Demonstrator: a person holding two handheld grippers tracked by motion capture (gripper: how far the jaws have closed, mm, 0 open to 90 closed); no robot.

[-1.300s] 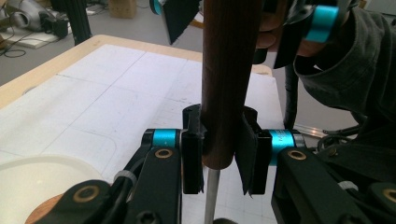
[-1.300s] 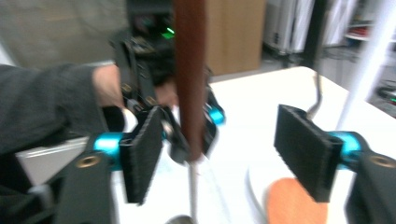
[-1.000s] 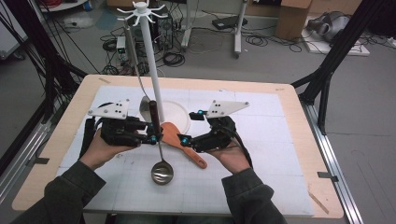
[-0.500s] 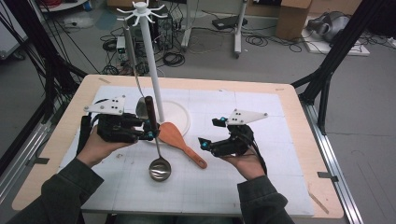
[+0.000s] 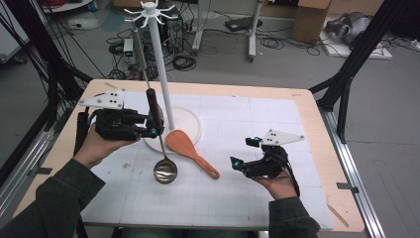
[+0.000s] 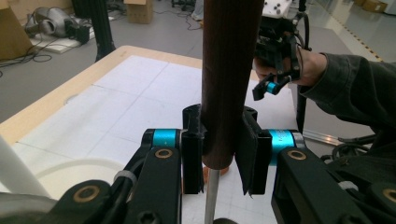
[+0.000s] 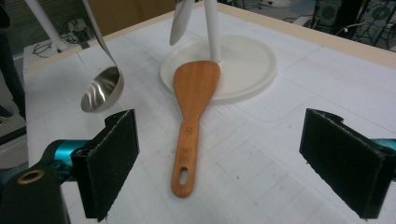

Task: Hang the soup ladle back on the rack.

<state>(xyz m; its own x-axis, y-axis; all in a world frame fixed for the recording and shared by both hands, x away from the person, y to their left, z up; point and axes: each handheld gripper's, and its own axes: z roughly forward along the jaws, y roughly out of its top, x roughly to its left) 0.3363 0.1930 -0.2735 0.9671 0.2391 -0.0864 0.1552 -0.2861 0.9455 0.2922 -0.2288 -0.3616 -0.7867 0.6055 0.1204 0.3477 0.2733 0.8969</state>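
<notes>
table (image 5: 317, 148): pale wooden rim, with a white gridded mat (image 5: 247, 198) covering most of its top
frame: black struts (image 5: 356, 54) rising at both sides of the table
floor (image 5: 247, 64): grey, strewn with black cables (image 5: 183, 62) behind the table
cardboard box (image 5: 311, 20): brown, on the floor at the far right
grey device (image 5: 354, 27): lying on a white sheet just right of the box
stand legs (image 5: 255, 29): light metal, on the floor behind the table
</notes>
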